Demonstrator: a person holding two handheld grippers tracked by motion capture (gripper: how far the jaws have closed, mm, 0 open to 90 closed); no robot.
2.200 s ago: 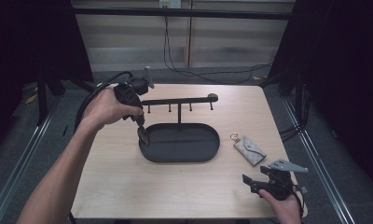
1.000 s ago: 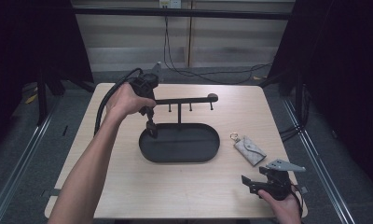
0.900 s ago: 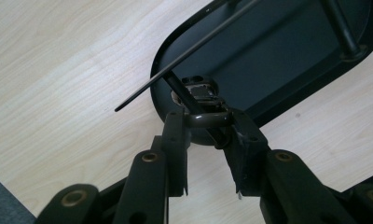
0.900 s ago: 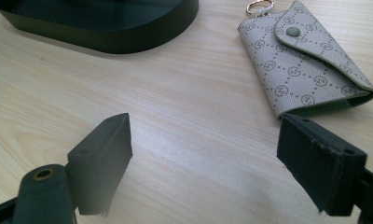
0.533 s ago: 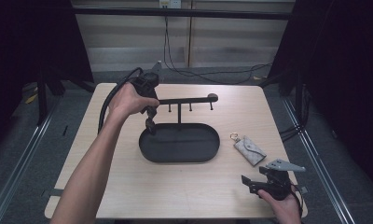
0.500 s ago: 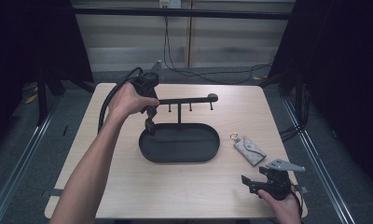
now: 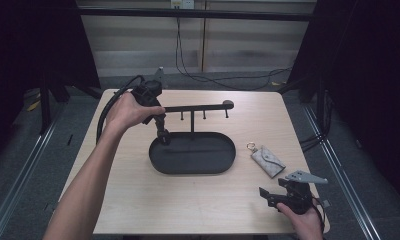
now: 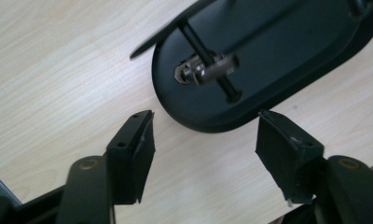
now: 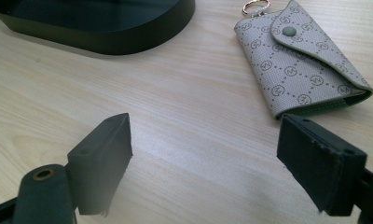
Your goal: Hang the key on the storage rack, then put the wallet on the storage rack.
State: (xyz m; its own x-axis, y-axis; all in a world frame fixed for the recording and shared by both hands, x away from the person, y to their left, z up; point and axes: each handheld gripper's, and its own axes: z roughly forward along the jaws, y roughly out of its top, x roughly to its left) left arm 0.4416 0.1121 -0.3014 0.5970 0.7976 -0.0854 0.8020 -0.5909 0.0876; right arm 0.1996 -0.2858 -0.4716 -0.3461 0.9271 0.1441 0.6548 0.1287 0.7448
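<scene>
The left arm [image 7: 95, 165] reached forward from the bottom edge, stretched nearly straight, and its hand [image 7: 125, 111] was wrapped round the left gripper [image 7: 164, 137], which pointed down. Its jaws had just been opening and stood apart with nothing between them. The right hand [image 7: 302, 220] sat low at the near right, wrist barely in view, holding the right gripper [image 7: 268, 196] level and aimed leftward. Its jaws were spread wide, nothing between their pads.
</scene>
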